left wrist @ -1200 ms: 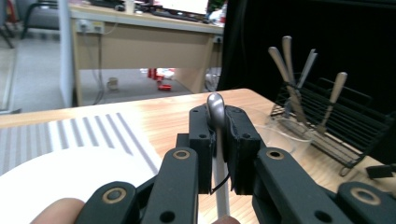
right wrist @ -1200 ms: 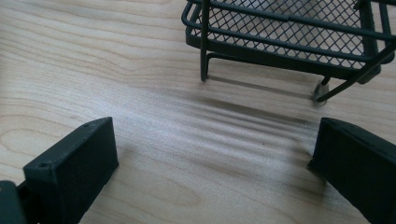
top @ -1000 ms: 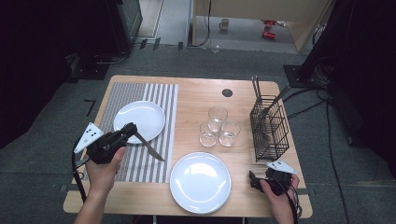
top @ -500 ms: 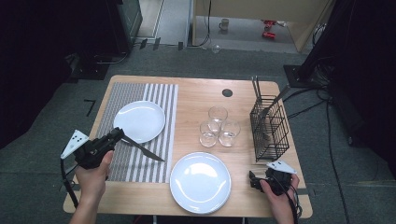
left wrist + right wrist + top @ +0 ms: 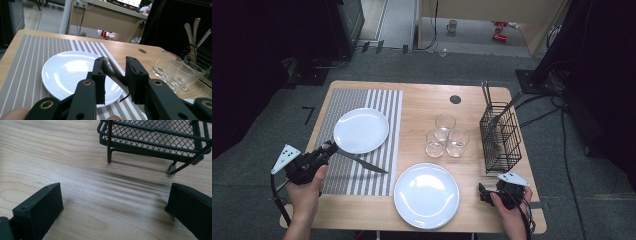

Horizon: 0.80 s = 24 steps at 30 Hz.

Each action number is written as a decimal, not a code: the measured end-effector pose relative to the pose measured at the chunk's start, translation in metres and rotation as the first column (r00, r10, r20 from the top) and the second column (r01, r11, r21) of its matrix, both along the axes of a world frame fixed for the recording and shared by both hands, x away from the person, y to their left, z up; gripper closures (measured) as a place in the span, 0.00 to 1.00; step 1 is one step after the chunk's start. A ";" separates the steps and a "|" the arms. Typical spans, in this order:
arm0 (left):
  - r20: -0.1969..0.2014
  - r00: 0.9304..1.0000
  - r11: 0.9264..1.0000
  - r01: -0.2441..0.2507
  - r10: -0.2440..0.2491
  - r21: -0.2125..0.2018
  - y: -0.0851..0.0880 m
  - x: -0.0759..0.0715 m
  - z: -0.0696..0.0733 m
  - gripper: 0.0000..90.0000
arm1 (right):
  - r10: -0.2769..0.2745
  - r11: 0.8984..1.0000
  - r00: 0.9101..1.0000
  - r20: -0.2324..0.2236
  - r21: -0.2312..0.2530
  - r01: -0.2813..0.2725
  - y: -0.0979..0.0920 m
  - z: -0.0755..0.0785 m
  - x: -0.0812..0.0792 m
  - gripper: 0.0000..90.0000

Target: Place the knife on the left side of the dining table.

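Knife laid down, left gripper letting go.
Its jaws have just been opening, the knife handle loose between them; blade rests on the striped placemat beside the plate. Right gripper waits open near the basket.

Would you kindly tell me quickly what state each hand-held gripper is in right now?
Left hand-held gripper: jaws just opening, knife handle between them, no longer clamped.
Right hand-held gripper: open, holding nothing.

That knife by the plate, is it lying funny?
A bit. The knife lies slanted on the striped placemat, its handle end up on the rim of the plate, not straight beside it. The left gripper, jaws just opening, has the handle between them.
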<state>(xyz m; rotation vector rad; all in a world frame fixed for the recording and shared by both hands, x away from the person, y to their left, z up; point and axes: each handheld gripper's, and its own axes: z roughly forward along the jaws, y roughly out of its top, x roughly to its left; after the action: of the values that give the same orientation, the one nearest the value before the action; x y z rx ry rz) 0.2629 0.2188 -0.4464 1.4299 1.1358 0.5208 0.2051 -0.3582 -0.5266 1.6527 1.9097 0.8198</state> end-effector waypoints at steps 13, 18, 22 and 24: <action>-0.064 0.997 0.998 -0.042 0.039 -0.036 0.019 0.002 -0.022 0.74 | 0.000 1.000 1.000 0.000 0.000 0.000 0.000 0.000 0.000 0.00; -0.083 0.996 0.997 -0.047 0.041 -0.063 0.023 0.003 -0.028 0.74 | 0.000 1.000 1.000 0.000 0.000 0.000 0.000 0.000 0.000 0.00; -0.094 0.995 0.996 -0.051 0.044 -0.069 0.025 0.005 -0.031 0.73 | 0.000 1.000 1.000 0.000 0.000 0.000 0.000 0.000 0.000 0.00; -0.102 0.994 0.996 -0.053 0.045 -0.071 0.027 0.005 -0.033 0.73 | 0.000 1.000 1.000 0.000 0.000 0.000 0.000 0.000 0.000 0.00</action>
<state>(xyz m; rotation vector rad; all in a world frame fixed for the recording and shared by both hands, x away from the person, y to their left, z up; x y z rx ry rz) 0.2682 0.2458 -0.4797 1.3797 1.2599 0.4412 0.2051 -0.3582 -0.5266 1.6525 1.9098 0.8196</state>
